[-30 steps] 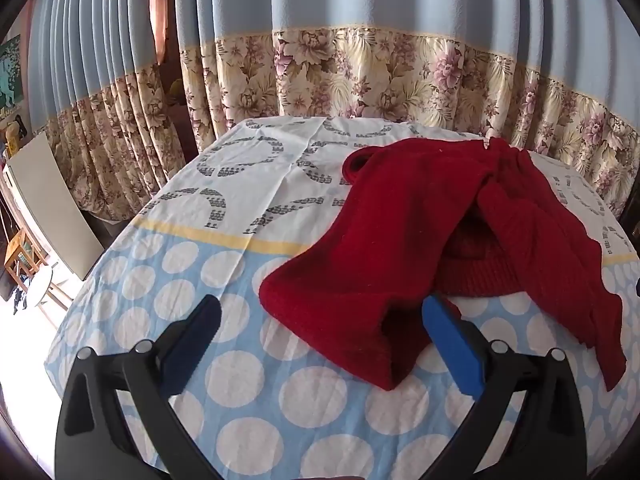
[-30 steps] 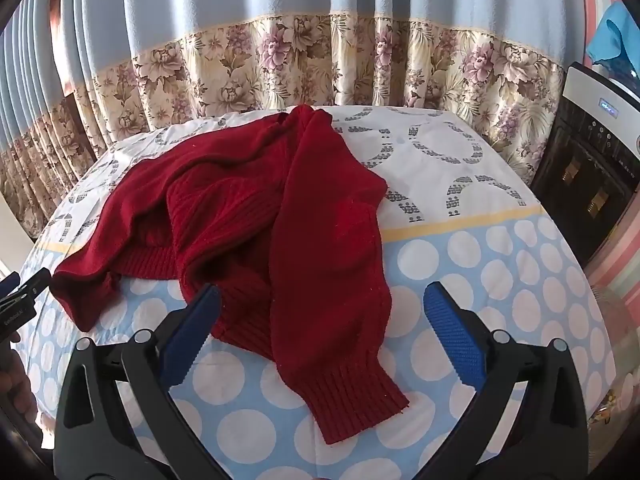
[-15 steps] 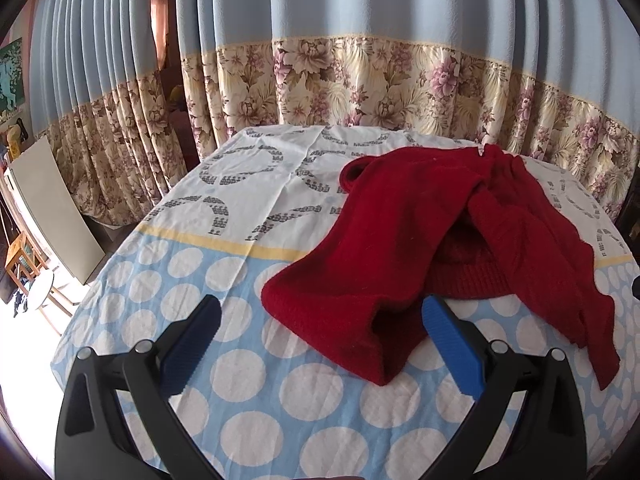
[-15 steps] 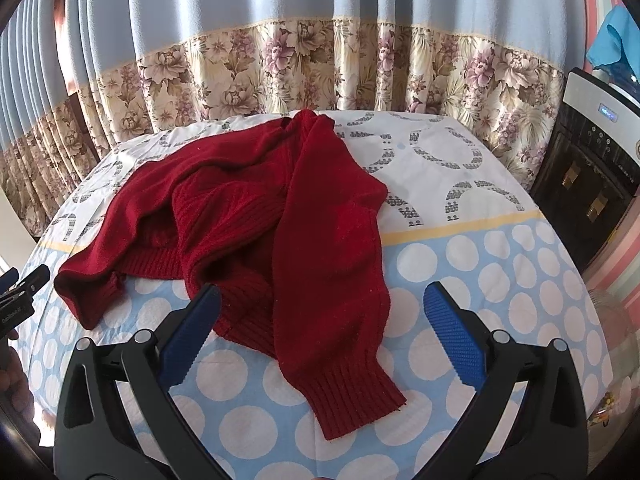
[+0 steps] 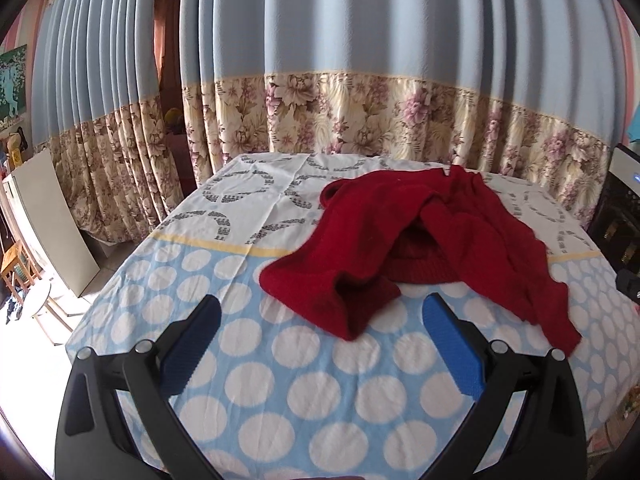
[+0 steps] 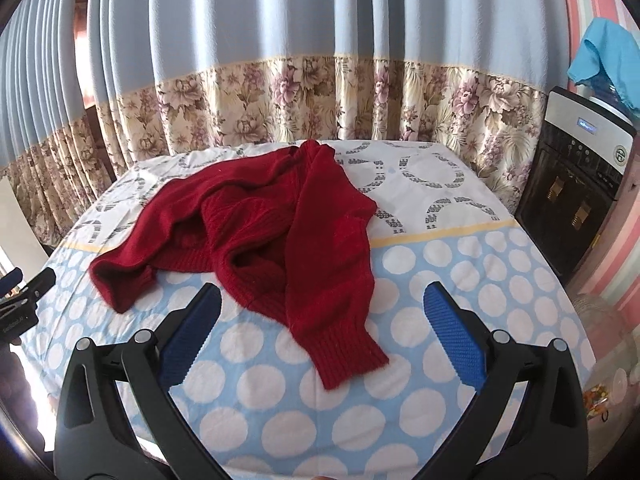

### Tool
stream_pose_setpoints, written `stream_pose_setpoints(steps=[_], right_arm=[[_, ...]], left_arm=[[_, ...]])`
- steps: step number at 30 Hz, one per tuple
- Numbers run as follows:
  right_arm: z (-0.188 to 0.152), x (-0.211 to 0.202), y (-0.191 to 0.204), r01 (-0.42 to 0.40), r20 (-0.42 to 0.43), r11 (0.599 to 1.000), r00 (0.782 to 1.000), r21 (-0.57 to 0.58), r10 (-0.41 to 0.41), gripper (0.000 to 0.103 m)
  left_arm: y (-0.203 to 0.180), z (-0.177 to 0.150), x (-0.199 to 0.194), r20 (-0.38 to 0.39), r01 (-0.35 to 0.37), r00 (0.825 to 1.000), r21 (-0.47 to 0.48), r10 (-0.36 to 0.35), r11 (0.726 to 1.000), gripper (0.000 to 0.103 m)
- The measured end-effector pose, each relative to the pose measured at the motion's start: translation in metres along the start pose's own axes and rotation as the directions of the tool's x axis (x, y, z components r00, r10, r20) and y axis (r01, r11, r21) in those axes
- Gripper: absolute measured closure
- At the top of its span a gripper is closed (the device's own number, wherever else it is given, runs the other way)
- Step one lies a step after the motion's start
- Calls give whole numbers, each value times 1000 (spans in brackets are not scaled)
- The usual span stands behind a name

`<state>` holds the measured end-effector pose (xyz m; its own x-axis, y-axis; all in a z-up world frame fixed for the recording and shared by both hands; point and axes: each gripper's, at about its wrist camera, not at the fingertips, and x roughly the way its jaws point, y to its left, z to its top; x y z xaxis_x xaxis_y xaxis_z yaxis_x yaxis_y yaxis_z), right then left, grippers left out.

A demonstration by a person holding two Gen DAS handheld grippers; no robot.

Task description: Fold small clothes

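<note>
On the polka-dot tablecloth (image 5: 304,392), a crumpled red sweater (image 5: 404,240), one sleeve toward each camera; spread wide and holding nothing, the left gripper (image 5: 320,336) just short of the near cuff; likewise wide apart and bare, the right gripper (image 6: 322,332) astride the other ribbed cuff (image 6: 348,356). Behind, floral-hemmed blue curtains (image 6: 320,40); off right, a water dispenser (image 6: 576,176).

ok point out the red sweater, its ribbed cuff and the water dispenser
red sweater (image 6: 328,216), right wrist view, on the broad smooth panel of the body
ribbed cuff (image 6: 348,356), right wrist view, on the ribbing at the near sleeve end
water dispenser (image 6: 576,184), right wrist view, on its black front panel
</note>
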<state>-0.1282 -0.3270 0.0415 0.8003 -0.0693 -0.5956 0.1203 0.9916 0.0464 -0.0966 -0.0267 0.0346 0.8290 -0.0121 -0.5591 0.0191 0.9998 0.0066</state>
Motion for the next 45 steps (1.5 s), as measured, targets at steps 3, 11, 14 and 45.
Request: stream_pose_setpoints(steps=[3, 11, 14, 45], right_arm=[[-11, -11, 1, -5, -7, 1000, 1000, -4, 5, 3], [-30, -35, -9, -5, 6, 1000, 1000, 19, 5, 3], [-31, -38, -18, -13, 13, 999, 1000, 41, 13, 3], [78, 149, 0, -18, -120, 1000, 993, -14, 16, 3]], left_arm=[[-6, -9, -17, 13, 0, 1000, 10, -1, 1000, 2], [-19, -17, -37, 17, 17, 1000, 15, -18, 1000, 2], [-25, -12, -34, 13, 24, 1000, 21, -24, 999, 2], [-71, 59, 180, -134, 53, 991, 181, -29, 982, 2]])
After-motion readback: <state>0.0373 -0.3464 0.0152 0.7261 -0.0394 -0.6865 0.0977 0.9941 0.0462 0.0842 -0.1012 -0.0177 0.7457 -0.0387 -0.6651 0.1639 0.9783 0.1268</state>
